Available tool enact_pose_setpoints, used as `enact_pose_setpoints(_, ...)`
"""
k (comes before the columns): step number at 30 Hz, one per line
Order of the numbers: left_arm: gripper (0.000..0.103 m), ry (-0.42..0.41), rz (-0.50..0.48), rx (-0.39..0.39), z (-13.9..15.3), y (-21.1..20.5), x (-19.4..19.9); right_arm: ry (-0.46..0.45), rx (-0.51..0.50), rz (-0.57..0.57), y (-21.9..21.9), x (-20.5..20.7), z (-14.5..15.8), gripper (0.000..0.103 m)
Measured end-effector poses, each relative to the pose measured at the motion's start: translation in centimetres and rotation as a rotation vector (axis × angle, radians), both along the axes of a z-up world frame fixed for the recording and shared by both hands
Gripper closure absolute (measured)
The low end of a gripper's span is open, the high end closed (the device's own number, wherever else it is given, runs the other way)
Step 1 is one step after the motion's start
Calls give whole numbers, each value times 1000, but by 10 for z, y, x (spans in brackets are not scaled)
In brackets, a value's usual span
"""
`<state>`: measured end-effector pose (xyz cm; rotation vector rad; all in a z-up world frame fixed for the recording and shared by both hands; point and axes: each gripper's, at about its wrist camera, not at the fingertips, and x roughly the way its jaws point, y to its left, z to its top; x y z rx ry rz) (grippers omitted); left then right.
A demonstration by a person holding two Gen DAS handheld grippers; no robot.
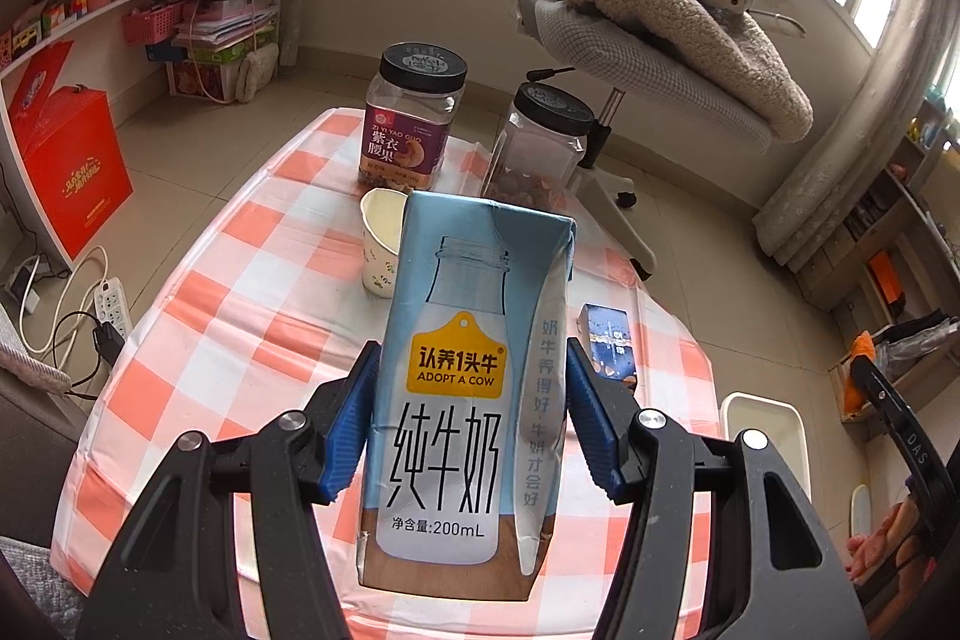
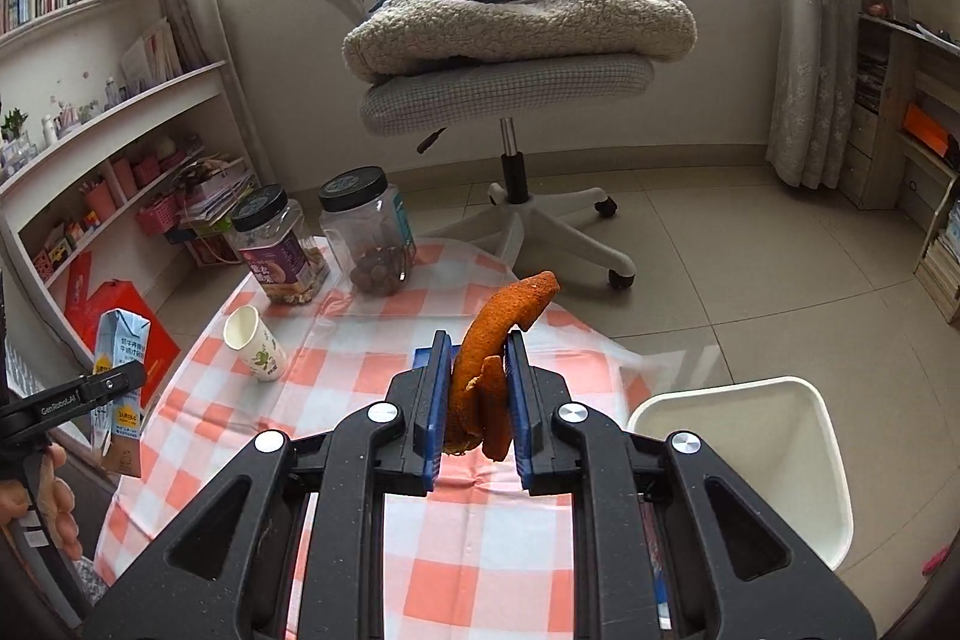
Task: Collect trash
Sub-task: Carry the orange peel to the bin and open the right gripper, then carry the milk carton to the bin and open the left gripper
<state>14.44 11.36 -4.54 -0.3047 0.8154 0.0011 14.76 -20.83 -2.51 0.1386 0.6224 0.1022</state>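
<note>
Gripping milk carton [image 1: 465, 400], left hand-held gripper [image 1: 468, 424] has blue pads pressed on both carton sides; carton upright, lifted above checked desk [image 1: 240, 292]. Paper cup [image 1: 379, 244] stands just behind carton; two black-lidded jars [image 1: 414, 118] farther back. Small blue box [image 1: 606, 337] lies on desk to right; white bin [image 1: 765, 436] beside desk edge.

Right wrist view: right hand-held gripper [image 2: 477, 400] pinching orange peel [image 2: 498, 340], peel curling up above pads, held over desk. White bin [image 2: 750, 466] close on right, on floor. Left gripper with carton visible at far left.
</note>
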Motion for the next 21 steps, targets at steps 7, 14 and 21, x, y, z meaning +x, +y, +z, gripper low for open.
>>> enact_pose_setpoints(7, 44, -5, -31, 10, -3, -26, 9, 35, 8, -174, -66, -4, -1, 85)
enact_pose_setpoints(14, 44, -28, -78, 27, -1, -59, 15, 58, 13, -366, -120, -18, -5, 62)
enact_pose_setpoints(21, 44, -36, -154, 34, -10, -103, 21, -36, 21, -538, -158, -40, 6, 10)
